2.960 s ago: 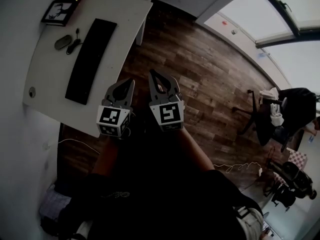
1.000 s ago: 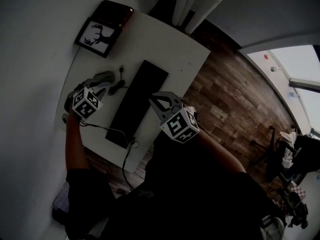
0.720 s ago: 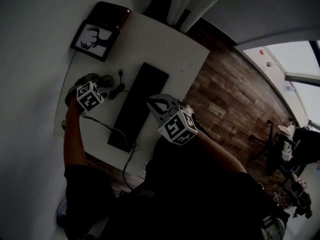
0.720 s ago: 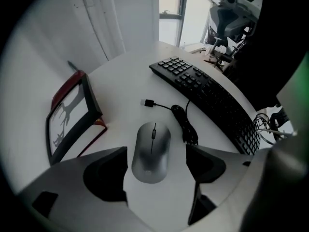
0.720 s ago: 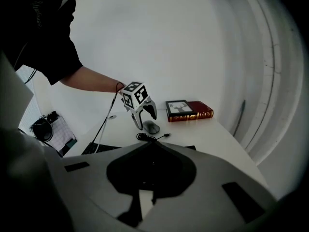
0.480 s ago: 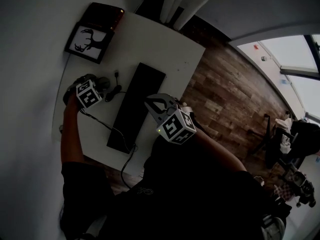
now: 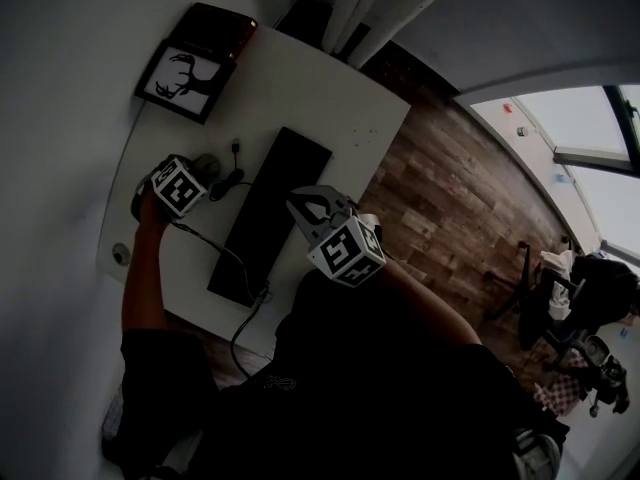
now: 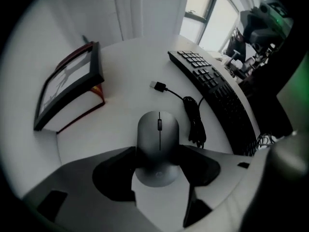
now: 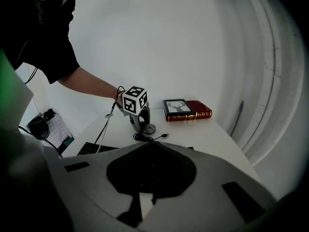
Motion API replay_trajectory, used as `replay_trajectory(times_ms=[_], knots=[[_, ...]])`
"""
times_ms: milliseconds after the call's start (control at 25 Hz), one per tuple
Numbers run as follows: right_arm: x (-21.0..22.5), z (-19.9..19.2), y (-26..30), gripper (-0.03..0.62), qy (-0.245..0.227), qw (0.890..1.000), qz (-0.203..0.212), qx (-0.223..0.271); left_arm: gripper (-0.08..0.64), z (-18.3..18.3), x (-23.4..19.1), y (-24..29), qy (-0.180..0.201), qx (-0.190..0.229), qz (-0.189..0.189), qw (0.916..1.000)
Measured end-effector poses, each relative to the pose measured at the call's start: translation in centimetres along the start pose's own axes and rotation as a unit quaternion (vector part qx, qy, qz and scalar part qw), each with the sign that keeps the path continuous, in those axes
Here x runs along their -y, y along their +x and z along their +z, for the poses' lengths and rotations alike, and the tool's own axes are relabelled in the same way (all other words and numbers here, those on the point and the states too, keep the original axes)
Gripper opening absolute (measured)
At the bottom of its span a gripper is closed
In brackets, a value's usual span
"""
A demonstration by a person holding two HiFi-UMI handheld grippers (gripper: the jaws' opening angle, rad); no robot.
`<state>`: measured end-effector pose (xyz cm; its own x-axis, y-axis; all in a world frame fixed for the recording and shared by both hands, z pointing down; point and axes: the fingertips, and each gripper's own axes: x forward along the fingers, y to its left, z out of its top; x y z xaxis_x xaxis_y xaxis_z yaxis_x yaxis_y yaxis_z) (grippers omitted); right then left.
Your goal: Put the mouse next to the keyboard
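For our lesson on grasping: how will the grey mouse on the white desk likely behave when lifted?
The mouse looks rigid, a hard shell, so it should keep its shape. Its smooth rounded sides may slip under a squeeze. Small and low-lying, it probably feels light and won't roll.

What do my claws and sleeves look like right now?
Both the left claw and the right claw are grey, with broad curved jaws, each topped by a white cube printed with black square markers. A thin dark cable trails from the left one. You wear a dark short-sleeved top.
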<state>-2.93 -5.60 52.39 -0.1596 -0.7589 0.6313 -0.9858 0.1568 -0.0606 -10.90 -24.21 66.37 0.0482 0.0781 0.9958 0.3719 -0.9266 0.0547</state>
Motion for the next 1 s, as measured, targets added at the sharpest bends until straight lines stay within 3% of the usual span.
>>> replay_trajectory(times_ms=[160, 320, 480, 720, 800, 880, 920, 960, 1000], knots=[[-1.2, -0.4, 0.5, 0.021, -0.011, 1.0, 0.017, -0.005, 0.268, -1.6, 0.5, -0.4, -0.106, 0.042, 0.011, 0.9934], [-1.5, -0.2, 0.6, 0.021, -0.019, 0.999, 0.029, -0.002, 0.267, -2.6, 2.6, -1.1, -0.167, 0.069, 0.011, 0.9835], [-1.8, 0.4, 1.1, 0.021, -0.034, 0.998, 0.054, 0.005, 0.267, -2.5, 5.3, -2.2, -0.247, 0.105, 0.001, 0.9631], [-2.5, 0.6, 1.8, 0.021, -0.05, 0.992, 0.113, 0.041, 0.265, -1.1, 7.4, -3.7, -0.374, 0.163, 0.051, 0.9115], [-2.6, 0.4, 1.7, 0.021, -0.064, 0.987, 0.137, 0.045, 0.264, -0.3, 8.6, -4.5, -0.421, 0.182, 0.058, 0.8866], [-2.2, 0.3, 1.4, 0.021, -0.08, 0.983, 0.159, 0.046, 0.259, 0.6, 9.9, -5.9, -0.472, 0.206, 0.07, 0.8543], [-1.7, 0.2, 1.2, 0.021, -0.089, 0.981, 0.167, 0.044, 0.217, 1.1, 10.4, -6.9, -0.494, 0.222, 0.085, 0.8363], [-1.1, 0.0, 0.9, 0.021, -0.097, 0.98, 0.172, 0.039, -0.001, 1.7, 10.9, -7.7, -0.513, 0.239, 0.102, 0.8182], [-0.3, -0.3, 0.7, 0.021, -0.104, 0.979, 0.174, 0.034, 0.0, 2.1, 11.3, -8.0, -0.527, 0.247, 0.118, 0.8045]])
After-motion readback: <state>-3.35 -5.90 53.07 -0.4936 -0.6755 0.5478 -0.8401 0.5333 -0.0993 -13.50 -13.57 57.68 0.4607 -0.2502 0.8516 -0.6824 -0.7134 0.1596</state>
